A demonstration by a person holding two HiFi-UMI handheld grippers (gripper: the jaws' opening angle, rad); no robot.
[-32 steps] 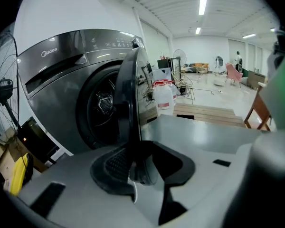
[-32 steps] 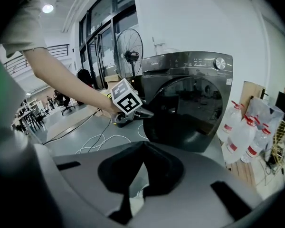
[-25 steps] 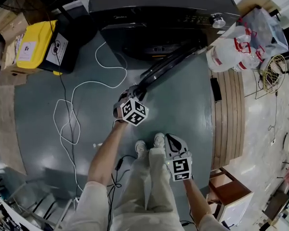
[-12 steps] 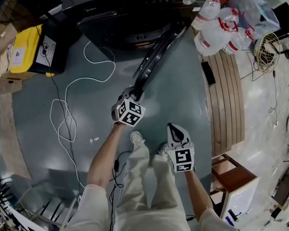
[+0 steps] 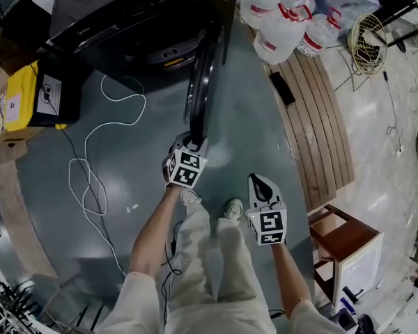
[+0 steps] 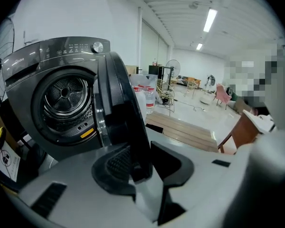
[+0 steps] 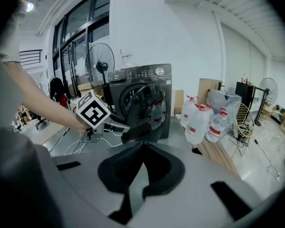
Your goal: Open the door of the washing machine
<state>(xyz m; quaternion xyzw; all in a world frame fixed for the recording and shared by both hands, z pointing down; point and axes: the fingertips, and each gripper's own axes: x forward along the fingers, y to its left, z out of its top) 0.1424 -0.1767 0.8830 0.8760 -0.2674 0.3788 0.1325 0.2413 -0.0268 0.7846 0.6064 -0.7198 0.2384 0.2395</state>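
The dark washing machine stands at the top of the head view with its round door swung out edge-on toward me. My left gripper is shut on the door's free edge. In the left gripper view the door rim runs down between the jaws of my left gripper, and the steel drum shows behind it. My right gripper hangs over the floor to the right, shut with nothing in it. In the right gripper view my right gripper faces the machine and the left gripper's marker cube.
Large water bottles stand right of the machine beside a wooden platform. A yellow box sits at the left, and a white cable loops over the floor. A wooden stool is at lower right. My feet are under the grippers.
The door has swung wider, from slanting right to pointing almost straight out from the machine. The left gripper stayed on its edge while both grippers and I moved back from the machine.
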